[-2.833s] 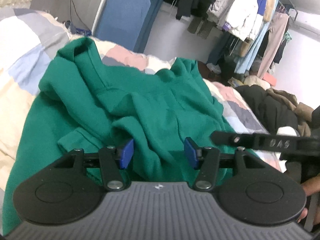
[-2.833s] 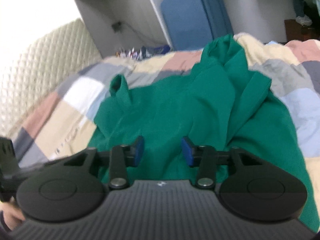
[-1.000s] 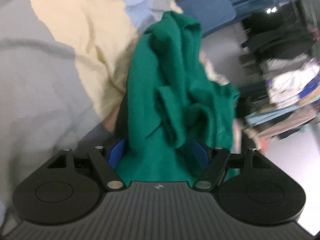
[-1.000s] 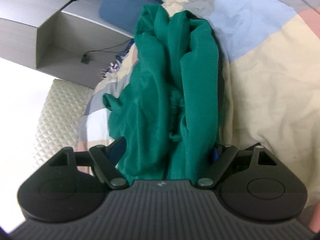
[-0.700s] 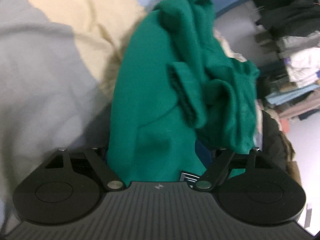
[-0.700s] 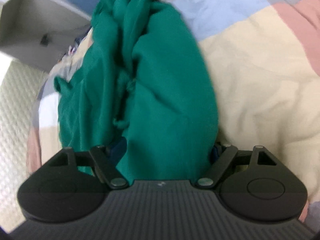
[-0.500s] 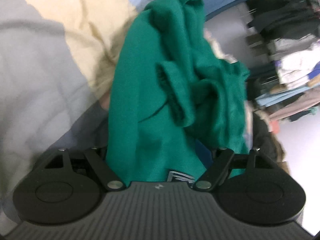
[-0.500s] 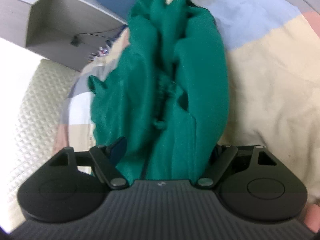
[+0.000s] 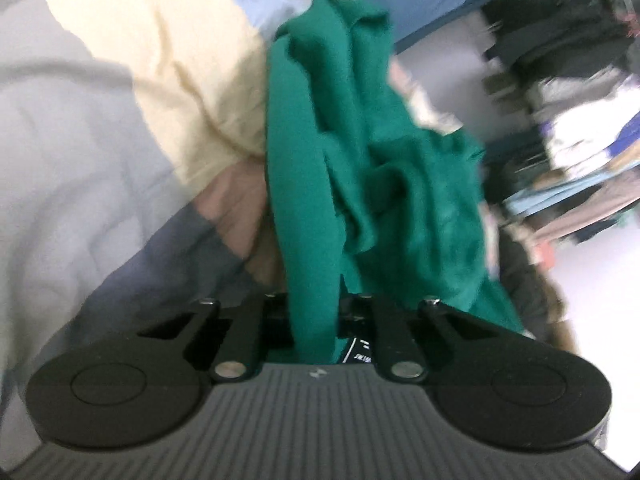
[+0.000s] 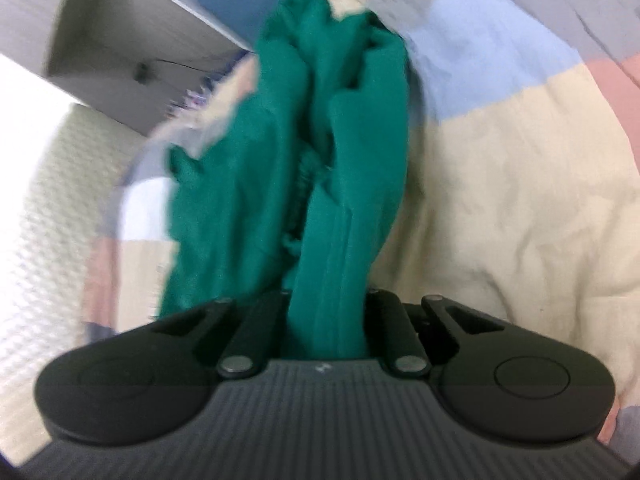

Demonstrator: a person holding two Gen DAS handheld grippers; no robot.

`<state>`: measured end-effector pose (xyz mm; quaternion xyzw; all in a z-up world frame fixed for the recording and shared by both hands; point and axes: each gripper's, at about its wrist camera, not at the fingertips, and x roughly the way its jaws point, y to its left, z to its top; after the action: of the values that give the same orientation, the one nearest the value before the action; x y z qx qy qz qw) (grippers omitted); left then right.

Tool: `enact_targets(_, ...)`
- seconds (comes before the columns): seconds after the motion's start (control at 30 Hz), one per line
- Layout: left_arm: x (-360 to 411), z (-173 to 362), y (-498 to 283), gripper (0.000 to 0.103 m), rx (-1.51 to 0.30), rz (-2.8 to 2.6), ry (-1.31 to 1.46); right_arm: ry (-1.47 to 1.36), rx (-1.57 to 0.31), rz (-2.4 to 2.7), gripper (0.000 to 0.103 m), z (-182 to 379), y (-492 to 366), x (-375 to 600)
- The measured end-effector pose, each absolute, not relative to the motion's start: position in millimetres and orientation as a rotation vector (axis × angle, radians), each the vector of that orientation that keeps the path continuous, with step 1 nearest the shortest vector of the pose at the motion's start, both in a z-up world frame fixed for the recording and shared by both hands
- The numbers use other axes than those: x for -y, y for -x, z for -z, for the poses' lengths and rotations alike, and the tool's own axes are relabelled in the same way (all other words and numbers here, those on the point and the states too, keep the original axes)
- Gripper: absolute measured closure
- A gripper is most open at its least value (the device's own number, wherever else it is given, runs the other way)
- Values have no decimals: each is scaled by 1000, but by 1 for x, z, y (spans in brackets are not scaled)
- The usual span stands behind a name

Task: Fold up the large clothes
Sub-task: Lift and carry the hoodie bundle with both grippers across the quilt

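Left gripper [image 9: 314, 320] clamped on a bunched green garment [image 9: 352, 168] over a patchwork quilt [image 9: 152, 68].

The gripper fills the lower frame, its jaws closing with a band of the green cloth pinched between them at lower centre. From there the garment runs up the middle of the frame in crumpled folds. Grey, cream and pale blue quilt patches fill the left and upper left. Blurred hanging clothes [image 9: 580, 120] crowd the right edge.

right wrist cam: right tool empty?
No, the right tool is shut on a bunch of the green garment, which trails away from it over the patchwork quilt.
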<state>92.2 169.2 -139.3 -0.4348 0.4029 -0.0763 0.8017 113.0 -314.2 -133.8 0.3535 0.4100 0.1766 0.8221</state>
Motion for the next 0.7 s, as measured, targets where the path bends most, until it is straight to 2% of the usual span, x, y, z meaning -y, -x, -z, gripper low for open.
enact_targets(0.13,-182,111,-71,92,-804,225,997,-797,-797,-463,93,107,-99,328)
enact_targets(0.17,-187,101,-64,95,-780,244,1019,-810,-782,-484,93,100,-97,330)
enact_targets(0.33,-203,63,-33,95,-710,299,1055,-885,-714,-549,93,73,-76,349)
enact_targets(0.7,-205,3,65,95,-600,394,1079,-856,-600,-687,93,21,-9,379)
